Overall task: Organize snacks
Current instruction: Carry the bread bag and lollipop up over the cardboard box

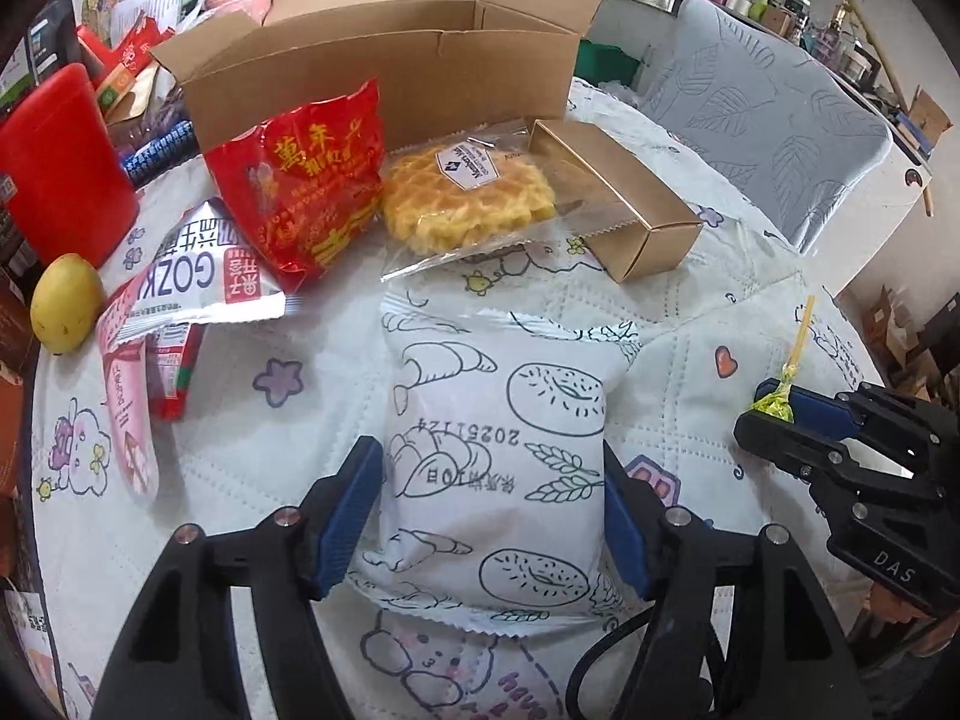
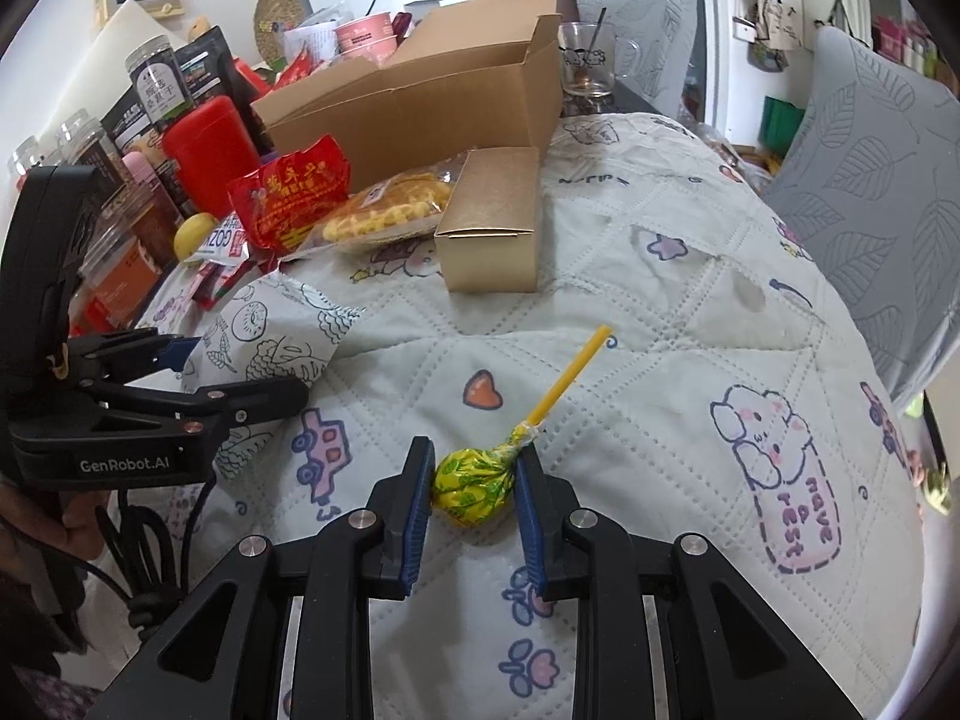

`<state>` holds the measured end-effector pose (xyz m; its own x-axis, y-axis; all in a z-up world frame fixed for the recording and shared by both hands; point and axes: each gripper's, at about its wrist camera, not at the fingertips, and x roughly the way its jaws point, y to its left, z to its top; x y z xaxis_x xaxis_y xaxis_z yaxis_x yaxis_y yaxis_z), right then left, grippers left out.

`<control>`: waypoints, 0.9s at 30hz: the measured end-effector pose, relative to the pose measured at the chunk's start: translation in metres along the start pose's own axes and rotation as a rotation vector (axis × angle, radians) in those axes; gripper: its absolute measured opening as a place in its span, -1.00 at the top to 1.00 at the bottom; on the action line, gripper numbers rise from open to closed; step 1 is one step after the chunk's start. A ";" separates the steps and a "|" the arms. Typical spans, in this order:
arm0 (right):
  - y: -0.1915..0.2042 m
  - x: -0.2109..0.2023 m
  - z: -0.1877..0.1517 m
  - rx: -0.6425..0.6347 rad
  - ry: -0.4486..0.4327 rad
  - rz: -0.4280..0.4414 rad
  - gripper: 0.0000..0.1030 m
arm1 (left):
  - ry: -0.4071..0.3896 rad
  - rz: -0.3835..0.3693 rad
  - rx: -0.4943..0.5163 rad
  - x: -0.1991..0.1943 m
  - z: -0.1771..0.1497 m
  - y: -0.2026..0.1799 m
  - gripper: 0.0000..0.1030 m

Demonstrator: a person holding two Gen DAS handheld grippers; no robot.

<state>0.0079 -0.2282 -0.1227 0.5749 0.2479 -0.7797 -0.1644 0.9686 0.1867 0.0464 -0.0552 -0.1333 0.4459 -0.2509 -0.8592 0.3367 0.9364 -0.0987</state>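
Lollipop (image 2: 474, 489) clamped in right hand-held gripper (image 2: 474, 501)

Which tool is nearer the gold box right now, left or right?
Right, by a small margin. The right tool, shut on the yellow lollipop, sits nearer the gold box. The left tool straddles the white bread packet, slightly farther back.

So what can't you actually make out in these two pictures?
- Cardboard box contents: both views, its front wall hides the inside.
- White bread packet, near end: left wrist view, fingers cover its sides.
- Left fingers' grip: whether they press the packet is unclear.
- Red packet print: right wrist view, too small.
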 end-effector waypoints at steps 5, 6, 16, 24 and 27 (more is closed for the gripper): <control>0.002 0.000 0.002 -0.006 -0.002 -0.007 0.50 | -0.023 -0.003 -0.020 -0.006 -0.005 0.001 -0.11; 0.002 -0.001 0.003 -0.009 -0.005 -0.010 0.50 | -0.024 -0.010 -0.029 -0.008 -0.006 0.002 -0.11; 0.014 -0.014 0.011 -0.022 -0.047 0.021 0.50 | -0.074 -0.016 -0.058 -0.036 -0.010 0.006 -0.10; 0.027 -0.030 0.024 -0.040 -0.098 0.075 0.50 | -0.141 0.010 -0.066 -0.066 -0.006 0.007 -0.10; 0.033 -0.037 0.031 -0.056 -0.120 0.092 0.50 | -0.164 0.014 -0.070 -0.075 -0.004 0.008 -0.10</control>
<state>0.0061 -0.2052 -0.0693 0.6463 0.3395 -0.6834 -0.2632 0.9398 0.2180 0.0120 -0.0283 -0.0714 0.5811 -0.2688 -0.7682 0.2738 0.9534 -0.1266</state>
